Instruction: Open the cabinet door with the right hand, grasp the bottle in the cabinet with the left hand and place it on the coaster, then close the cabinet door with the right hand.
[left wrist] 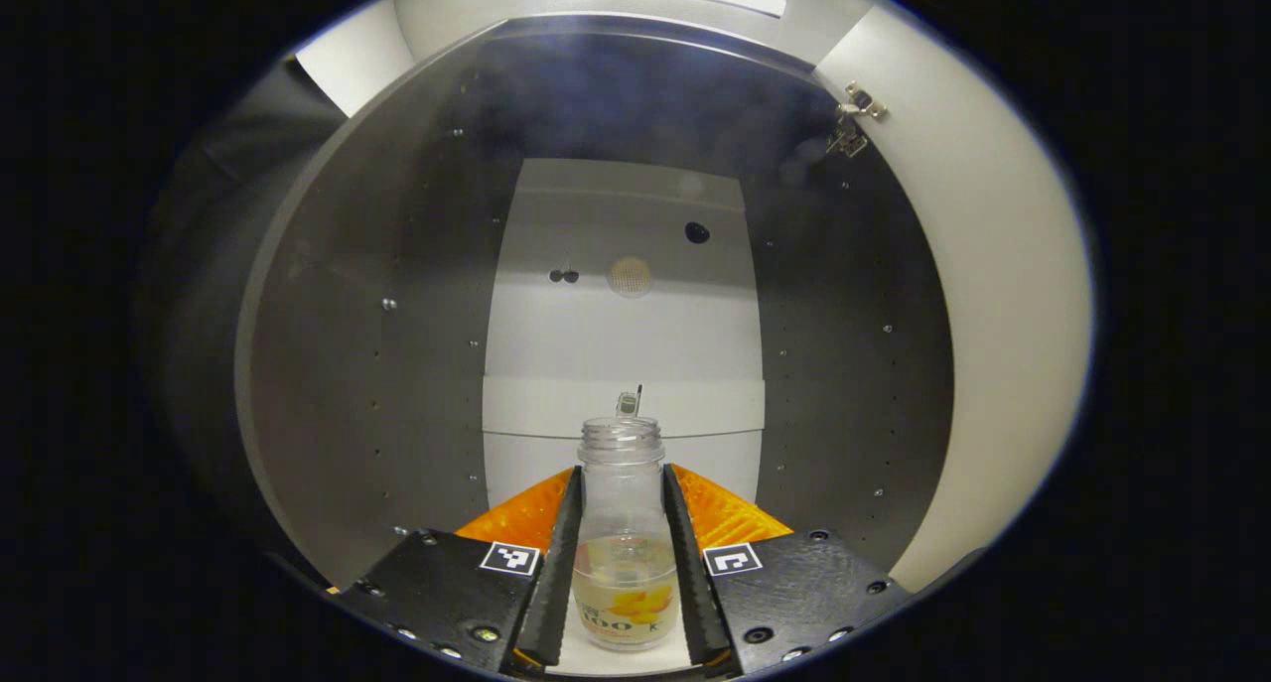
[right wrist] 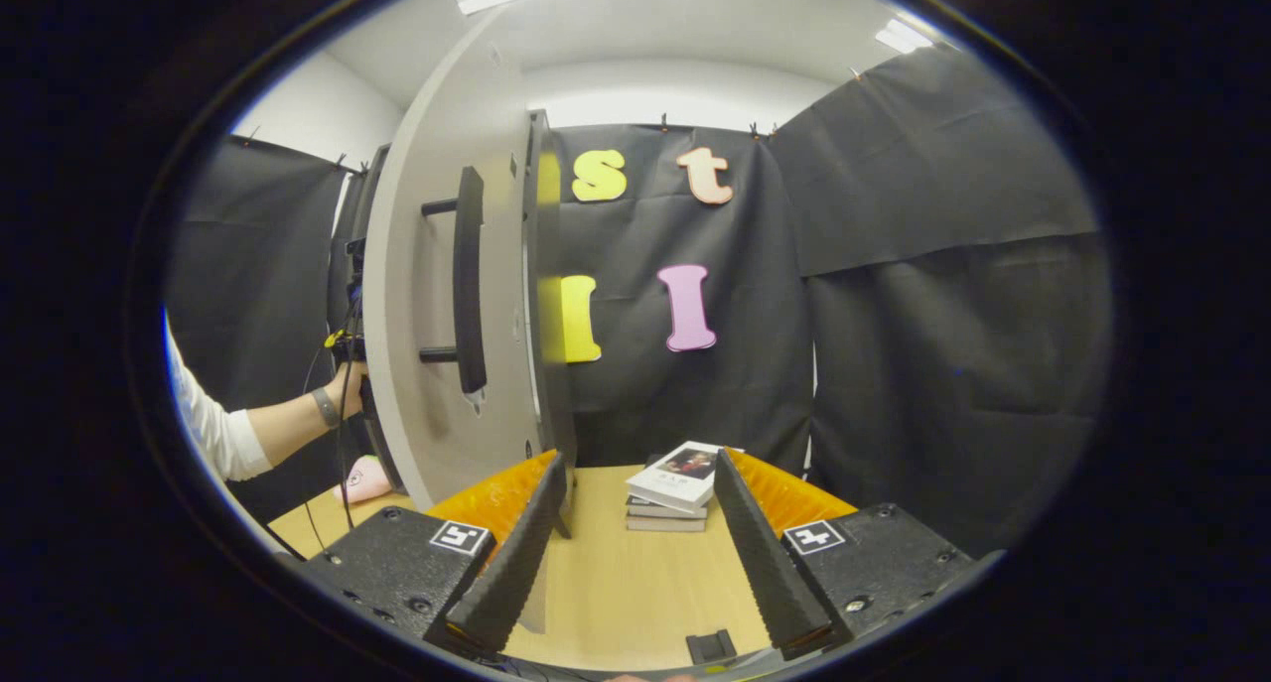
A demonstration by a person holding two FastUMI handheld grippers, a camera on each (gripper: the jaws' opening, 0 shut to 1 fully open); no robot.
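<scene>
A clear, uncapped bottle (left wrist: 624,553) with a little liquid and a printed label stands on the white floor inside the cabinet (left wrist: 328,364). My left gripper (left wrist: 621,476) reaches into the cabinet, and its two fingers press against the bottle's sides. In the right gripper view the cabinet door (right wrist: 427,364) stands swung open, its black bar handle (right wrist: 468,280) facing me. My right gripper (right wrist: 637,461) is open just right of the door's edge and holds nothing. A pink flat object (right wrist: 365,480), perhaps the coaster, lies on the table beyond the door.
A stack of books (right wrist: 675,488) rests on the wooden table (right wrist: 616,583) ahead of the right gripper. A small black block (right wrist: 710,647) sits near the table's front. A person's forearm (right wrist: 288,424) reaches in behind the door. A hinge (left wrist: 852,126) shows at the cabinet's upper right.
</scene>
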